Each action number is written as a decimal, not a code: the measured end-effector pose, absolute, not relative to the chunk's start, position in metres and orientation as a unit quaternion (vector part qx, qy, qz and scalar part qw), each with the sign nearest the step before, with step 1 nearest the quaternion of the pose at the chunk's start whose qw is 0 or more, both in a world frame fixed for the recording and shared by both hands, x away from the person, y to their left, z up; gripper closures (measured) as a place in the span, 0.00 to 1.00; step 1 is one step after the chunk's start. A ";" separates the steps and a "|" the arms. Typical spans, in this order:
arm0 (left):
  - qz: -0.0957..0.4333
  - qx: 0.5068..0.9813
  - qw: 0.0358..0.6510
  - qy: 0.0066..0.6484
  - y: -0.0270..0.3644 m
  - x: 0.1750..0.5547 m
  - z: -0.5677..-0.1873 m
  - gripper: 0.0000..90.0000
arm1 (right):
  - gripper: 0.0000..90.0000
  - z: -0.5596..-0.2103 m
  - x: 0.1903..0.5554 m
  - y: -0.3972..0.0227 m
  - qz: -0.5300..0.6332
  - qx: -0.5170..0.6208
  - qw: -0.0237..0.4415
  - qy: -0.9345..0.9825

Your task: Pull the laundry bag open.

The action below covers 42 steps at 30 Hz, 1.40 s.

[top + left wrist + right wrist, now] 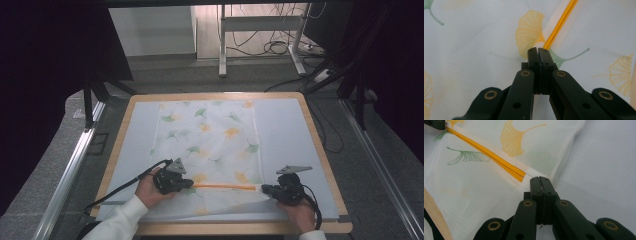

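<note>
A white mesh bag (210, 140) printed with green and yellow ginkgo leaves lies flat on the table. An orange zipper (225, 187) runs across its near end. My left gripper (191, 184) is at the zipper's left end; in the left gripper view its jaws (538, 49) are pressed together right where the orange zipper (560, 25) ends. My right gripper (264, 189) is at the zipper's right end, shut (539, 178) on the bag's white edge just past the orange zipper (491, 156). The left gripper (435, 123) appears at the far end of the zipper in the right gripper view.
The bag rests on a white mat (285, 135) that covers a wooden table (322, 155). Bare mat lies on both sides of the bag. Beyond the table are a grey floor, desk legs (222, 45) and cables (280, 47).
</note>
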State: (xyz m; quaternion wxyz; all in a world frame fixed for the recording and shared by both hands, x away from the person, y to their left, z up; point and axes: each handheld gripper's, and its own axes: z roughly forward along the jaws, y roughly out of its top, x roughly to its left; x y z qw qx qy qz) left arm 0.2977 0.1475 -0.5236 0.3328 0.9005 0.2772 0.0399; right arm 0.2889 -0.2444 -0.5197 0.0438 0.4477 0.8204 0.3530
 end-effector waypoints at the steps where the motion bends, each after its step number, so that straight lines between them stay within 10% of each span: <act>1: 0.039 0.900 0.332 0.279 0.150 0.298 -0.523 1.00 | 1.00 -0.520 0.289 -0.244 0.353 0.448 0.044 0.820; 42: 0.061 0.857 0.331 0.390 0.273 0.271 -0.529 1.00 | 1.00 -0.519 0.289 -0.244 0.351 0.446 0.046 0.822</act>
